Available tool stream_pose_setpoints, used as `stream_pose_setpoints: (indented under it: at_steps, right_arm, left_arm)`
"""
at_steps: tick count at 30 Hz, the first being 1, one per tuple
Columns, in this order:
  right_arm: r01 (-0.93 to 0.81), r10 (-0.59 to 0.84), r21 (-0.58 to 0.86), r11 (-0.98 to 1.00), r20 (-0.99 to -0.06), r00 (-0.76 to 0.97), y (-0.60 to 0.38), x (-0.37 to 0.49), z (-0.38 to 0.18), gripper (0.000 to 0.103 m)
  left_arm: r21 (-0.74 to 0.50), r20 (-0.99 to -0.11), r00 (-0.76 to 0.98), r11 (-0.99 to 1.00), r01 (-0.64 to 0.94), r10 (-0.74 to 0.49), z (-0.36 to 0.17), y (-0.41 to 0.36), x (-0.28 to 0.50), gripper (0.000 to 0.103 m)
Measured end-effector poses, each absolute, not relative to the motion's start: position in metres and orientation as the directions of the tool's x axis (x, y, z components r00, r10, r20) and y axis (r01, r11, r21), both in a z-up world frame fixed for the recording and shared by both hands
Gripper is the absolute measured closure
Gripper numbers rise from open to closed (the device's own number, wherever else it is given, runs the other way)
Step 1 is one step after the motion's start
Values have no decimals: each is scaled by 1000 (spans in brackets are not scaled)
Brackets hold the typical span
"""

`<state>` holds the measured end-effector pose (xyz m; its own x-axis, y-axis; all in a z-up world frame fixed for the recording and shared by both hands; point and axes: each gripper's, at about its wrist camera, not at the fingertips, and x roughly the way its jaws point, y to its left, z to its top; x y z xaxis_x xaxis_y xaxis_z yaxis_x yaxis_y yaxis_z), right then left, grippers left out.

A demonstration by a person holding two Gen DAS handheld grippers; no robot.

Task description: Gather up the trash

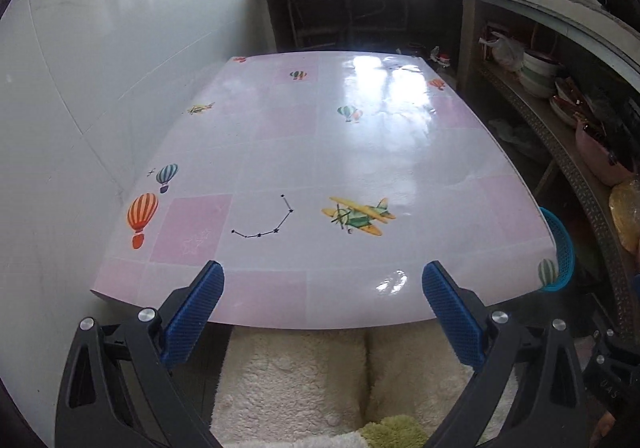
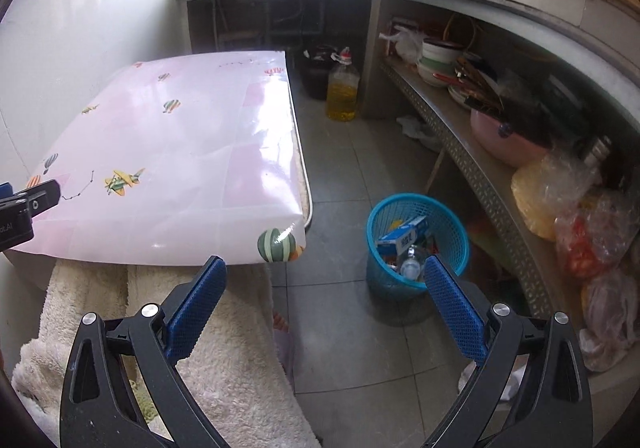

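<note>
A blue mesh waste basket (image 2: 416, 244) stands on the floor right of the table; inside lie a blue and white carton (image 2: 404, 236) and a clear plastic bottle (image 2: 412, 266). Its rim (image 1: 560, 248) peeks out past the table's right edge in the left wrist view. My right gripper (image 2: 324, 272) hovers open over the floor between table corner and basket, nothing between its blue pads. My left gripper (image 1: 322, 276) is open above the near edge of the pink table (image 1: 320, 152), holding nothing. Its black body (image 2: 24, 204) shows at the left edge of the right wrist view.
The pink cloth with balloons and planes covers the table, which stands against a white wall (image 1: 80, 88). A fluffy cream seat (image 1: 296, 380) sits under the near edge. A yellow oil bottle (image 2: 342, 88) stands on the floor; crowded shelves (image 2: 500, 120) with bowls and bags run along the right.
</note>
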<state>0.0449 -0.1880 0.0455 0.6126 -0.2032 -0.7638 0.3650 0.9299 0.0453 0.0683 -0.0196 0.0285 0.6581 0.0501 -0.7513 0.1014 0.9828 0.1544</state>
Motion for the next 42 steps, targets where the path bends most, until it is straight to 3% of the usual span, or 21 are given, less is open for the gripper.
stream_pose_setpoints:
  at_steps: [10,42]
  right_arm:
    - [402,-205,59,914,-787,582,-203,42,36,8]
    - [424,-220,59,904,-785,579,-208,37,38,8]
  left_arm:
    - [213,-754,648,974,80,112,26,-23,69,6]
    - [167,-811,585,966,200,19,15,-47,59,6]
